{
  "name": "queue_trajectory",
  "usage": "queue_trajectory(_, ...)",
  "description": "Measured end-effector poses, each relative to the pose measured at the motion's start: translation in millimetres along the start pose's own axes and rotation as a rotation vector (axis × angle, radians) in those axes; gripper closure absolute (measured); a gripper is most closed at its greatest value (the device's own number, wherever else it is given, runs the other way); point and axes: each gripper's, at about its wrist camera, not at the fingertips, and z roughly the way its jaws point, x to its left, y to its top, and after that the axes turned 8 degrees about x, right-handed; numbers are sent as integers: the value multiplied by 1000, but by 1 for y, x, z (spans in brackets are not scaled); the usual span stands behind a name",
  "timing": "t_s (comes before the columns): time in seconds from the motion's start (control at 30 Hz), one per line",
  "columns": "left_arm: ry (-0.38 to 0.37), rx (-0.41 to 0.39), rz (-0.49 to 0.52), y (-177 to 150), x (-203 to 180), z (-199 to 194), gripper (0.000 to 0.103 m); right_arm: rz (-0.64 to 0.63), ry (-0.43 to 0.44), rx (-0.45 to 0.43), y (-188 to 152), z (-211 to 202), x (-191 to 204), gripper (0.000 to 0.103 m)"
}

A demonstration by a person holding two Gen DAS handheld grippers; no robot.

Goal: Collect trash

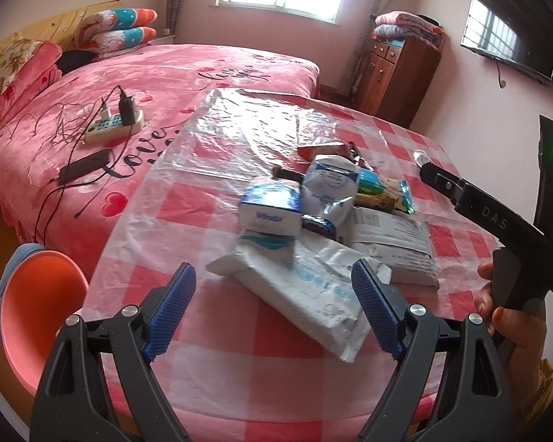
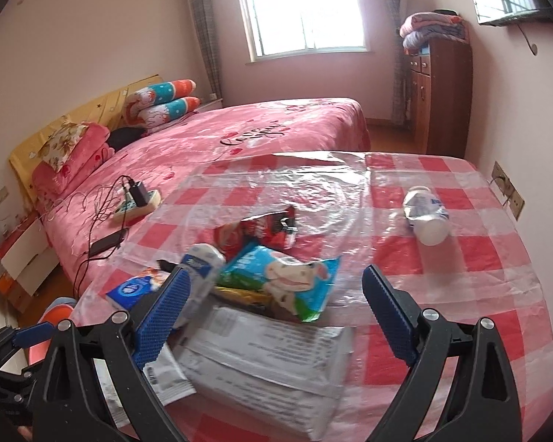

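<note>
I have both grippers hanging over the counter [image 1: 188,217], which wears a red-and-white check cloth under clear plastic sheet [image 1: 239,129]. My left gripper [image 1: 272,294] has its jaws released and wide, nothing pinched; a white wipes pack [image 1: 306,291] lies on the cloth between and beyond the blue pads [image 1: 173,305]. My right gripper [image 2: 276,305] also stands released, jaws spread, with a grey mail bag [image 2: 261,361] below them, not gripped.

The trash sits in one loose heap near the counter's middle: a blue tissue box [image 1: 271,206], a crumpled white pouch [image 1: 328,184], a green-and-blue snack wrapper [image 2: 287,276] and a red wrapper [image 2: 261,230] behind it. A crushed bottle [image 2: 425,213] lies on its side well apart from the heap, toward the wall. In the left view, a hand [image 1: 497,305] grips the right gripper's handle. Beyond the counter is a pink bed [image 1: 147,73] with a power strip [image 1: 114,125] on it.
</note>
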Motion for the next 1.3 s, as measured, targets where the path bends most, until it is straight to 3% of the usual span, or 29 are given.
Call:
queue_trajectory(0.27,-17,26,38,8,-28,11,16,99,17,59,4,9,-53,10)
queue_trajectory(0.47,-73,50,59,34,-46,25,16,190,10,68,7,8,-95,10)
queue_trajectory(0.67,-42,70,136,63,-62,52,16,253,56,99,6,13,-121,10)
queue_trajectory(1.1,-19,130,281,98,-76,104,17,181,218,184,4,30,-104,10)
queue_trajectory(1.3,-34,172,224,106,-64,119,32,144,258,216,1,36,-90,10)
